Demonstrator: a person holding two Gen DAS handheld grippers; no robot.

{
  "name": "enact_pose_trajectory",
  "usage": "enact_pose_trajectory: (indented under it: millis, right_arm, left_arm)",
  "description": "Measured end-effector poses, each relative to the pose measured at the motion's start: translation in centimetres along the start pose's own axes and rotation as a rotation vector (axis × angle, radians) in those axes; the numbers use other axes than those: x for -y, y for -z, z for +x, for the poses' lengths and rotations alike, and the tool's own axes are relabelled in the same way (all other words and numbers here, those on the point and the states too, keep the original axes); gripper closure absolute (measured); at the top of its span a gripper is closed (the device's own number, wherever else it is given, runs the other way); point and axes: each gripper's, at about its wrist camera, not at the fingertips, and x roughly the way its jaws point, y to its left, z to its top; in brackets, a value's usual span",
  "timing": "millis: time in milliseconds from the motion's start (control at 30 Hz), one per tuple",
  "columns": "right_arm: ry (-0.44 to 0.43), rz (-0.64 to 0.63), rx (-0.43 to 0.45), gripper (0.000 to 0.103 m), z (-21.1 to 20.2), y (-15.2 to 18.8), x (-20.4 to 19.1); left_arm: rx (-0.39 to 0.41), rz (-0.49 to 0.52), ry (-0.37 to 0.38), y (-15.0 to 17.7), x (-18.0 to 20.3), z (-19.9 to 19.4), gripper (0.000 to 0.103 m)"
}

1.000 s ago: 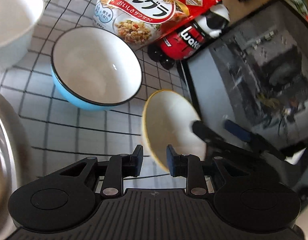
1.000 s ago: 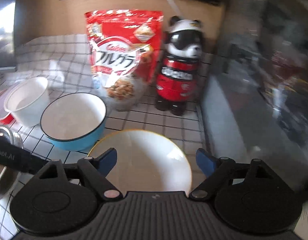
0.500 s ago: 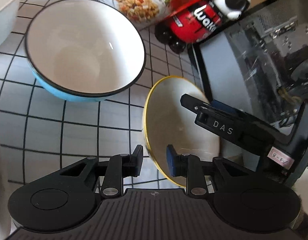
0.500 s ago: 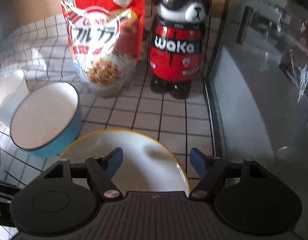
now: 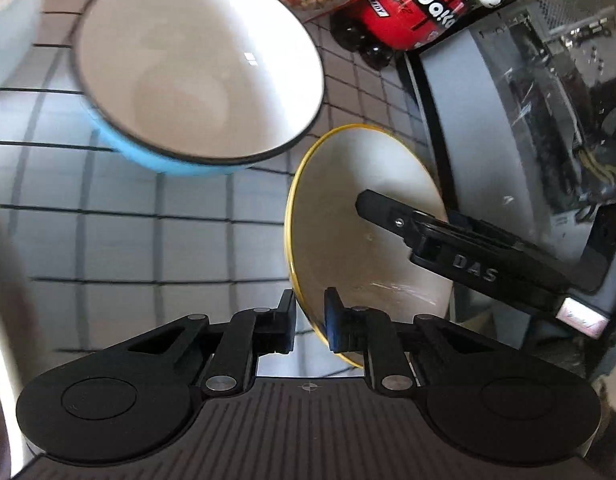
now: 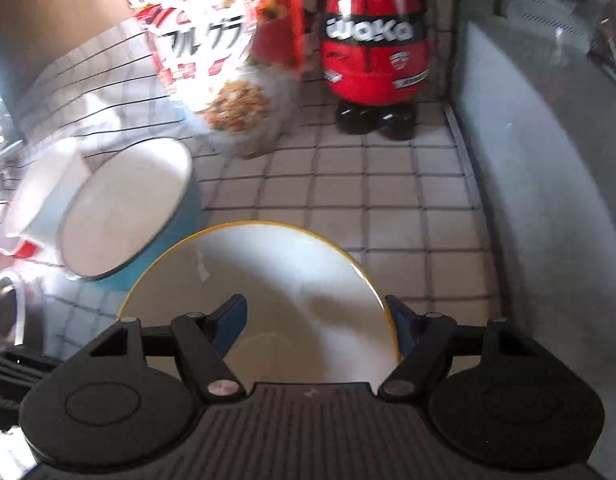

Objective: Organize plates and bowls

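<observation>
The left gripper [image 5: 309,320] has just been closing, and its jaws now sit narrow astride the near rim of the yellow-rimmed bowl [image 5: 347,208], one finger outside the wall and one inside, though whether the pads actually press the rim cannot be told. The right gripper [image 6: 319,320] is spread wide across that same bowl's far side, one finger inside the basin and the other just at the outer rim. The blue bowl [image 5: 196,60] rests on the checked cloth [image 5: 148,240] just beside the yellow-rimmed one.
</observation>
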Motion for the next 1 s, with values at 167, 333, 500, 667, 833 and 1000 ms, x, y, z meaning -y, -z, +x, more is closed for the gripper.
enact_pose_trajectory:
  millis: [167,333,500,667,833,1000]
  right_arm:
    - [-0.110,0.011,-0.033,0.027,-0.8,2.1,-2.6]
    - [-0.191,0.006,-0.069,0.027,-1.0,3.5,-4.5]
    - [-0.201,0.005,-0.082,0.027,-1.3,4.2,-4.7]
    - [-0.234,0.047,-0.094,0.027,-1.7,5.1,-4.4]
    - [-0.251,0.034,-0.091,0.028,-2.3,5.7,-4.5]
    - [-0.228,0.012,-0.069,0.029,-2.6,5.5,-4.5]
  left_arm:
    - [-0.013,0.059,-0.100,1.9,-1.6,-2.6,0.085]
    - [-0.007,0.080,-0.158,3.8,-2.5,-4.4,0.084]
    - [0.017,0.124,-0.188,4.5,-2.1,-4.9,0.084]
    - [0.036,0.141,-0.243,4.3,-1.9,-5.0,0.085]
    - [0.043,0.123,-0.260,4.1,-1.9,-4.8,0.085]
    - [0.054,0.134,-0.238,4.3,-1.9,-6.0,0.085]
